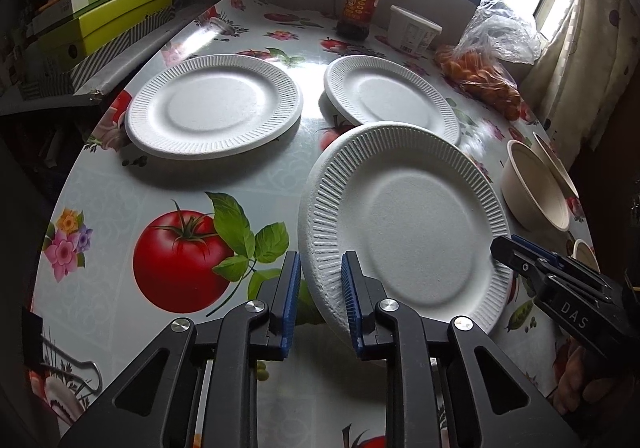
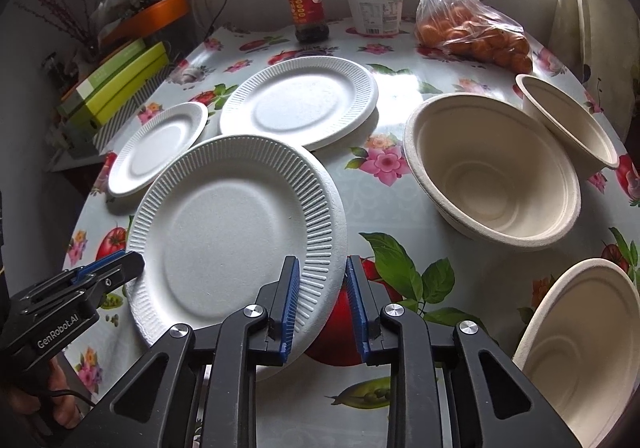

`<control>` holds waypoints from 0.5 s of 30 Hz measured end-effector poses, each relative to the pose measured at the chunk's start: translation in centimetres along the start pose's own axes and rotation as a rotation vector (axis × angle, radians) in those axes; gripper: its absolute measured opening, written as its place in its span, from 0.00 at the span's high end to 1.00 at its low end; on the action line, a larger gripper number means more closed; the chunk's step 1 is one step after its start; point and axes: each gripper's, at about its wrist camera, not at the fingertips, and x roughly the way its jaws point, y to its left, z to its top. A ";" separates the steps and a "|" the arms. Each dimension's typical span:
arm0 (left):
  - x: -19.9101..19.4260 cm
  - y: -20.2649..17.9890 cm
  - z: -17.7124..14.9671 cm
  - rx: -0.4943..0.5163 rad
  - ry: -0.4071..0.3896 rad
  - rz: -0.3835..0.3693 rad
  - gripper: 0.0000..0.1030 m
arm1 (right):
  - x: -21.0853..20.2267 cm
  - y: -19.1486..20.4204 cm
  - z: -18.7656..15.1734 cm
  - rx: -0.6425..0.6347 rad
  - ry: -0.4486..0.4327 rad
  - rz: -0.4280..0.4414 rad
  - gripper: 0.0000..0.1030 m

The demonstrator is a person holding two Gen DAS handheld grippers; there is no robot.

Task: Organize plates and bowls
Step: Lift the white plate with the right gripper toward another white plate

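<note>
A white foam plate (image 1: 416,224) is tilted up off the table, held between both grippers; it also shows in the right wrist view (image 2: 232,232). My left gripper (image 1: 320,296) straddles its left rim, jaws apart with a gap. My right gripper (image 2: 320,300) straddles its right rim the same way. Two more white plates lie flat: a large plate (image 1: 214,105) at the left and a second plate (image 1: 390,97) behind the tilted one. Beige bowls stand to the right: a large bowl (image 2: 494,171), a tipped bowl (image 2: 568,119) behind it, and a near bowl (image 2: 588,344).
At the back of the table stand a sauce jar (image 2: 306,9), a white tub (image 2: 374,11) and a plastic bag of oranges (image 2: 476,31). Green boxes (image 1: 108,19) are stacked beyond the table's left edge. The flowered tablecloth (image 1: 120,191) shows in front of the plates.
</note>
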 end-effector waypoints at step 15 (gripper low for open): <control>-3.0 2.0 3.1 -0.014 -0.065 0.034 0.78 | -1.6 3.1 3.9 -0.052 -0.056 0.048 0.77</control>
